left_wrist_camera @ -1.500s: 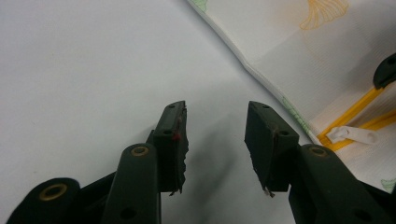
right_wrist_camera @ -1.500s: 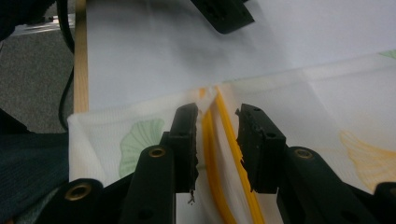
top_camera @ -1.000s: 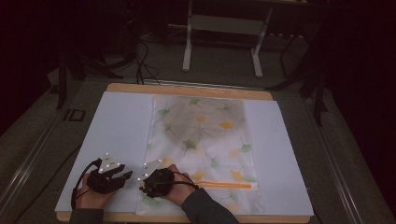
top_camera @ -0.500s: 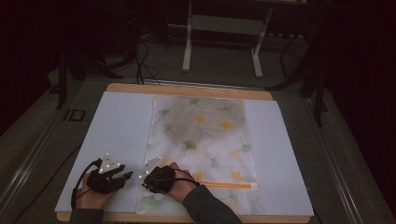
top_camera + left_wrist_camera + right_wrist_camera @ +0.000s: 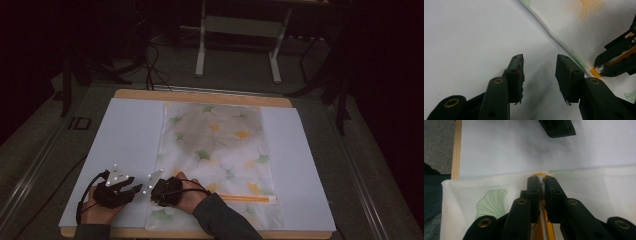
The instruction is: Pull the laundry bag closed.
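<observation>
A white mesh bag (image 5: 220, 150) printed with green and yellow leaves lies flat on a white sheet (image 5: 125, 140). An orange zipper (image 5: 250, 198) runs across its near end. My right gripper (image 5: 152, 191) points left at the zipper's left end. Its jaws have just been closing and now pinch the small zipper pull (image 5: 541, 179) at the bag's edge (image 5: 486, 192). My left gripper (image 5: 539, 65) hovers open over the bare sheet just left of the bag (image 5: 586, 30), nothing between its fingers. From there the right gripper (image 5: 616, 60) shows on the orange zipper end (image 5: 596, 72).
The sheet rests on a wooden board (image 5: 200, 94) whose near edge (image 5: 456, 150) lies close to my hands. Beyond the board a metal stand (image 5: 237, 40) and cables (image 5: 155, 55) sit on the dark floor. The other gripper's jaw (image 5: 556, 127) hangs just ahead of the right gripper.
The right gripper has crept slightly left onto the zipper's end. The left gripper has stayed where it was.
</observation>
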Available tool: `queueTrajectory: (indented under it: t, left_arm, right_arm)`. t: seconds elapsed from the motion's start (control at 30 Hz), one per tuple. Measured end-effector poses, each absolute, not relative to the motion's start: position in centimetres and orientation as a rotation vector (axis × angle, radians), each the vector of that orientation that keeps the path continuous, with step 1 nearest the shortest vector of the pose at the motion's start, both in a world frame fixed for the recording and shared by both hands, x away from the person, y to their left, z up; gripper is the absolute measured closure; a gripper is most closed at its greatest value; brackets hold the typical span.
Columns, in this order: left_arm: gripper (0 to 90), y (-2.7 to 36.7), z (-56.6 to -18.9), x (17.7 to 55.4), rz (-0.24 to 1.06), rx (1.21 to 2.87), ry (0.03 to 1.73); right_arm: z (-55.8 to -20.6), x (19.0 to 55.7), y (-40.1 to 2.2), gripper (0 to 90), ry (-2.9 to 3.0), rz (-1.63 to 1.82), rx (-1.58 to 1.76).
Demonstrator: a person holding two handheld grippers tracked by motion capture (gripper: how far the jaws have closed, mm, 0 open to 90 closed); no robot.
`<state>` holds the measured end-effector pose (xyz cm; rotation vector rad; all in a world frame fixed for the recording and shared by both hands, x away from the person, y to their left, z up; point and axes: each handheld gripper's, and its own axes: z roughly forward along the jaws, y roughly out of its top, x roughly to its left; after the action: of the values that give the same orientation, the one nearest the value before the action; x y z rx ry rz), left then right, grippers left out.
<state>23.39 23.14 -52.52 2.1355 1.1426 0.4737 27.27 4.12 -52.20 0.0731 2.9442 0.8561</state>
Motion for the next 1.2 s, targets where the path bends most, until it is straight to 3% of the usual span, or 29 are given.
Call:
queueTrajectory:
  t: [1.2]
  left_arm:
    - [57.4, 22.4, -52.0, 22.1, 0.372, 2.164, 1.115]
  right_arm:
    - [-51.6, 27.3, 2.8, 84.3, 2.928, 0.902, 0.055]
